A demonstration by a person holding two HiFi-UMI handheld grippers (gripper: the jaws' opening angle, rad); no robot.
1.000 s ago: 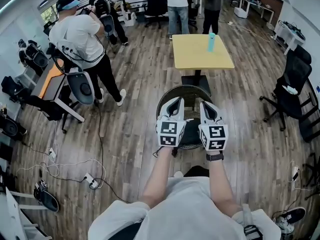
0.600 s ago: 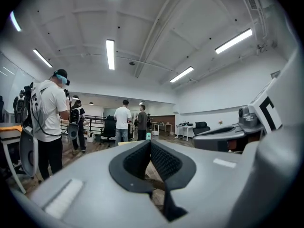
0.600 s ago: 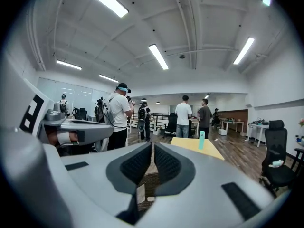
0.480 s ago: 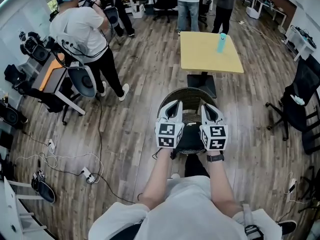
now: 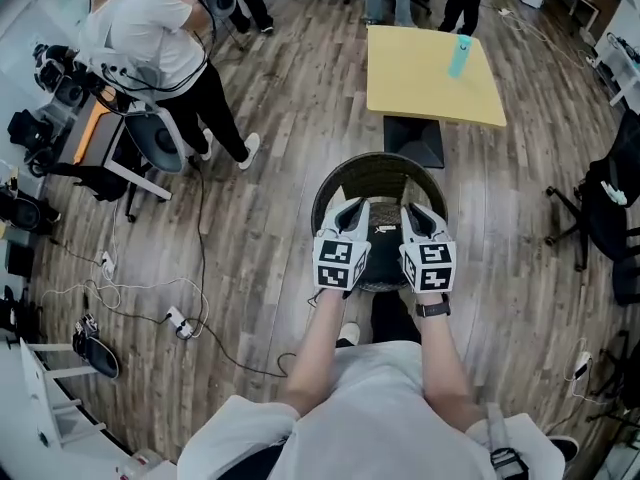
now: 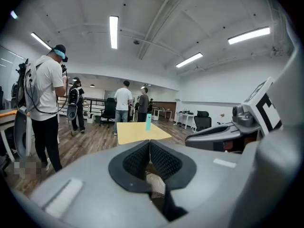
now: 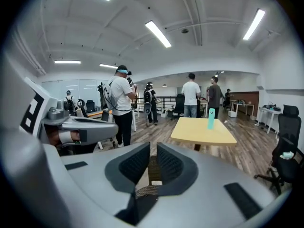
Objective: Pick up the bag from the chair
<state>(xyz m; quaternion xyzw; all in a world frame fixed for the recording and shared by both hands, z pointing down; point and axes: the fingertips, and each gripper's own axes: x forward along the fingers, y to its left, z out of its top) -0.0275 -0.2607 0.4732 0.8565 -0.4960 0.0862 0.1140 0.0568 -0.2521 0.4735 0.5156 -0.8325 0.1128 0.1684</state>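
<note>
Currently both grippers are held side by side at frame centre of the head view, low over the seat.

- Left gripper [image 5: 350, 208]: in its own view the pads are seen meeting at the tips, with nothing between them.
- Right gripper [image 5: 418, 211]: the pads are parted by a narrow slit only and nothing is held. Wicker is seen through the slit.
- Bag [image 5: 384, 256]: it is read as the dark mass on the seat of the round wicker chair [image 5: 330, 183]. It shows at frame centre, in the gap between the two grippers and beneath them. It is not yet touched, as far as can be judged.
- Key relation: the bag lies straight down and slightly inboard of each gripper, to the right of the left one and to the left of the right one. Neither is clearly nearer.
- Axis: the visible strip runs top to bottom of the frame. A pale label [image 5: 385, 230] marks the end nearer the frame top. Both flanks are covered by the grippers, so the true long axis cannot be confirmed.
- Next move, as judged: the jaws would have to be opened wider before any descent. Dark bag on dark seat means the edges are poorly defined.
- Further out: a yellow table [image 5: 430, 63] with a teal bottle [image 5: 459, 56] is seen upper right of centre. A person [image 5: 150, 43] stands at upper left. Neither is involved.
</note>
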